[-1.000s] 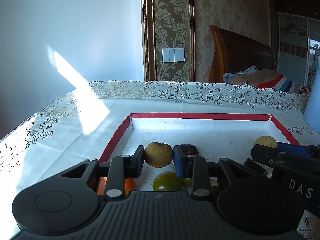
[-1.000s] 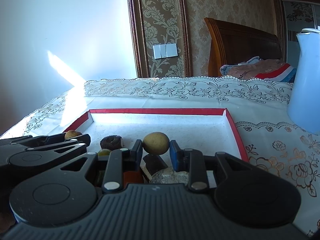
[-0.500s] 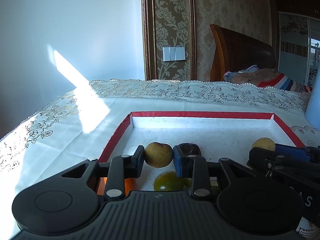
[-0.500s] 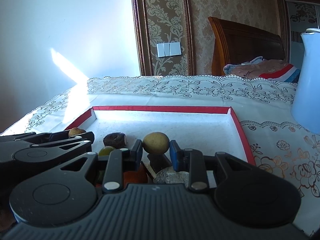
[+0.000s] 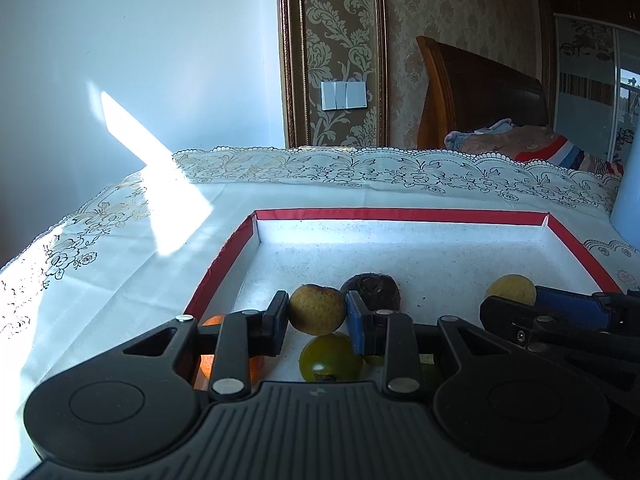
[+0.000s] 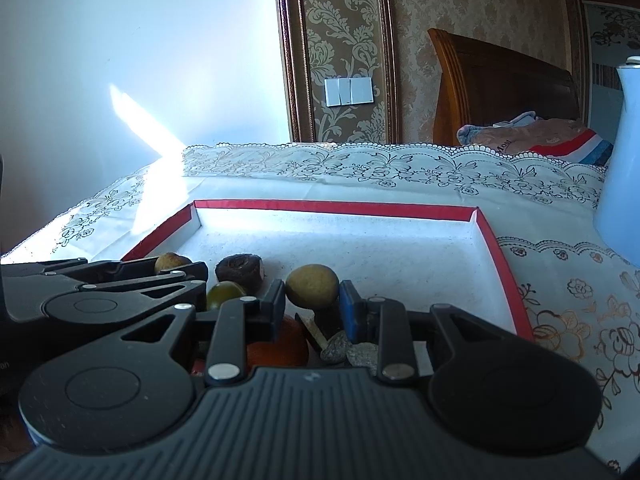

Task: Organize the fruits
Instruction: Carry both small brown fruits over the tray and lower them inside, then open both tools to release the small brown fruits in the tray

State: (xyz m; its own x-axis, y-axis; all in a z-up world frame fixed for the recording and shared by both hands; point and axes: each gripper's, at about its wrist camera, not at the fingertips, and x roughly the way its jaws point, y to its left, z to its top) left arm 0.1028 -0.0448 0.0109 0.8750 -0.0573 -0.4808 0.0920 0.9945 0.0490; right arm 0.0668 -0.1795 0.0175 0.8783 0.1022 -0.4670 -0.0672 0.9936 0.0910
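Note:
A red-rimmed white tray (image 5: 400, 214) (image 6: 336, 208) lies on the lace tablecloth. My left gripper (image 5: 317, 312) is shut on a yellow-brown round fruit (image 5: 317, 309), held just above the tray. My right gripper (image 6: 312, 300) is shut on a yellow-green round fruit (image 6: 312, 286), which also shows in the left wrist view (image 5: 511, 289). Below lie a dark brown fruit (image 5: 374, 290) (image 6: 239, 267), a green fruit (image 5: 330, 357) (image 6: 225, 293) and an orange fruit (image 6: 280, 344) (image 5: 212, 364). The left gripper's fruit shows in the right wrist view (image 6: 170, 261).
A pale blue jug (image 6: 622, 160) stands on the table right of the tray. Greyish wrinkled pieces (image 6: 352, 352) lie under my right gripper. A wooden headboard (image 5: 480, 108) and a wall stand behind the table. The tray's far half holds nothing.
Both grippers have shifted slightly while keeping their fruits. The tray sits a little further right in the right wrist view and a little lower in the left wrist view.

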